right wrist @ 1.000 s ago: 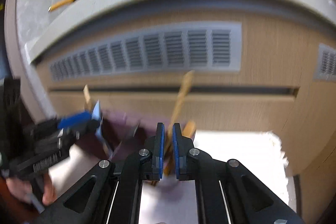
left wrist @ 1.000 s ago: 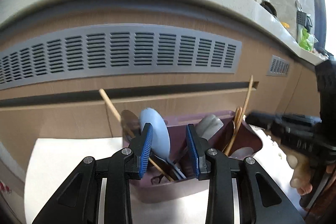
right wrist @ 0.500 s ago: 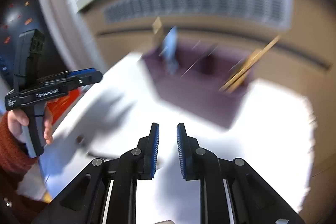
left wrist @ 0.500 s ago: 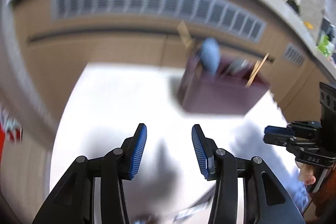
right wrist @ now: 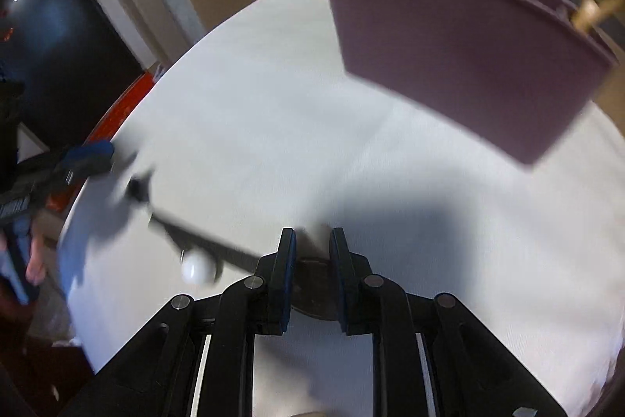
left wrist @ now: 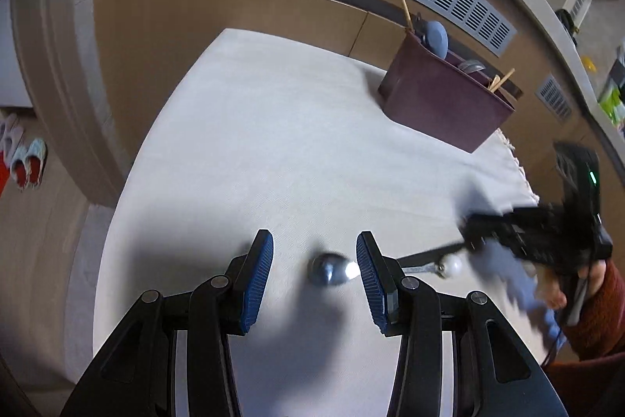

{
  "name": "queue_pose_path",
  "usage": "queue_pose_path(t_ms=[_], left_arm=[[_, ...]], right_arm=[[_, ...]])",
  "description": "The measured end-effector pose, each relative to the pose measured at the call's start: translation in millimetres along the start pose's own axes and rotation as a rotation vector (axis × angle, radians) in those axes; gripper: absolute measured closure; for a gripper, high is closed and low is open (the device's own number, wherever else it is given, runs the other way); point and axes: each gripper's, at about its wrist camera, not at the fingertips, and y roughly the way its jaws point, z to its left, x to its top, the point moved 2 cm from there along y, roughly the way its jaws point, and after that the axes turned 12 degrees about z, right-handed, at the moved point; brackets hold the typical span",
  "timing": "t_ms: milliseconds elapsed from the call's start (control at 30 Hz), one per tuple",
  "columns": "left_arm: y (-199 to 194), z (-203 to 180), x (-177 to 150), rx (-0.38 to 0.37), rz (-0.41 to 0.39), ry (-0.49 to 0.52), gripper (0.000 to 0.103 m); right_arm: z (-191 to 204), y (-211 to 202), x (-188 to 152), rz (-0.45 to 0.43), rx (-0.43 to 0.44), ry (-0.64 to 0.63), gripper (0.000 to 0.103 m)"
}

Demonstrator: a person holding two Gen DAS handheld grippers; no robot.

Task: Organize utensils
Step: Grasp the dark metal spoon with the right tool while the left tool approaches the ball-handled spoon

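left tool (left wrist: pixel 314 266) gapes wide over a steel spoon (left wrist: pixel 332 269); right tool (right wrist: pixel 311 270), jaws opening, empty, straddles a dark utensil (right wrist: pixel 314 290) on the bench (left wrist: pixel 273 143).

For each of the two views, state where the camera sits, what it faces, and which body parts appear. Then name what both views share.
Left wrist: behind the left tongs, facing down at a metal spoon; a hand shows.
Right wrist: behind the right tongs, jaws opening, facing down at the white cloth.
Shared: maroon utensil holder, white knob.
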Motion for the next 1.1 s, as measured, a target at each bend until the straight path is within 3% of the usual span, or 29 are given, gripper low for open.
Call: queue_pose_path(t_ms=[167,300,533,733,867,967,1100], left_arm=[[-2,-3,-9,-0.017,-0.040,0.026,0.057],[-1,-12,-15,0.016,-0.009,0.042,0.057],[3,-21,-34,0.042,0.063,0.084,0.057],[8,-30,-25,0.025,0.093,0.123,0.057],[14,-44,-15,0.008,0.107,0.160,0.057],[19,-57,-13,0.001,0.126,0.205,0.057],[26,-68,-15,-0.022,0.163,0.229,0.057]], right_arm=[[20,-11,-55,0.042,0.078,-0.052,0.085],[47,-16,-79,0.031,-0.002,-0.178,0.084],[87,6,-49,0.014,-0.116,-0.319,0.084],[94,14,-23,-0.004,-0.166,-0.325,0.083],[80,11,-21,-0.009,-0.157,-0.248,0.094],[48,2,-29,-0.031,-0.259,-0.141,0.094],[-1,-15,-48,-0.036,-0.249,0.026,0.094]])
